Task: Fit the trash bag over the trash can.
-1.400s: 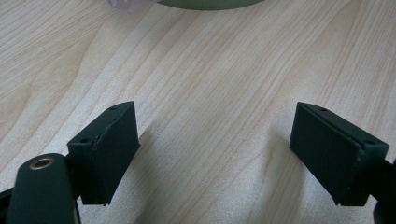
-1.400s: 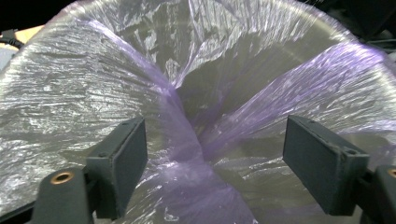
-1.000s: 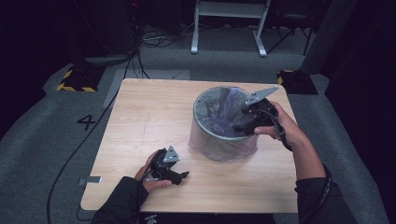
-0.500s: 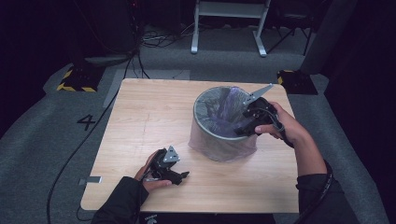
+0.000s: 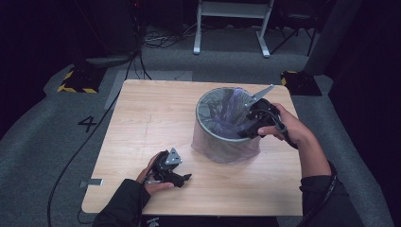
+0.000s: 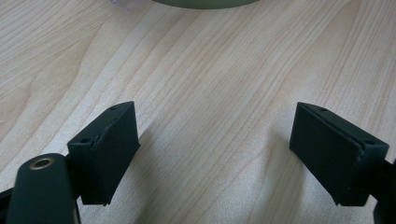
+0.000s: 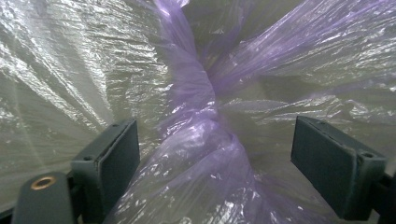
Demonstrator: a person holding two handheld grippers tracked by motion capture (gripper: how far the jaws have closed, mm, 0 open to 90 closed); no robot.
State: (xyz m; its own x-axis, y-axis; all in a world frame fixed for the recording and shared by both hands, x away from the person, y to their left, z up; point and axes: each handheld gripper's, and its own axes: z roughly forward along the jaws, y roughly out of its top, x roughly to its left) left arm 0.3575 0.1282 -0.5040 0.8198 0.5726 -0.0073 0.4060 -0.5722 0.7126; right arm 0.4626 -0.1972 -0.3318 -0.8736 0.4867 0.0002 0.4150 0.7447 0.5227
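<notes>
The wooden worktop is seen mid-frame, the bin lined with a purple bag right of centre, the right gripper dipped inside with jaws just opened around twisted plastic, and the left gripper rested open lower left.

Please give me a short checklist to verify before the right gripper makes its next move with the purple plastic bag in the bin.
1. Right gripper jaws open: ok; they have just been opening.
2. Twisted bunch of the thin purple plastic bag between the pads: ok, it lies between them, but they do not press on it.
3. Bag edge folded over the rim of the round grey bin: ok on the near side; far side cannot tell.
4. Bin upright on the light wooden table: ok.
5. Left gripper away from the bin, jaws open, nothing between them: ok.
6. Bag free of tears: cannot tell.
</notes>
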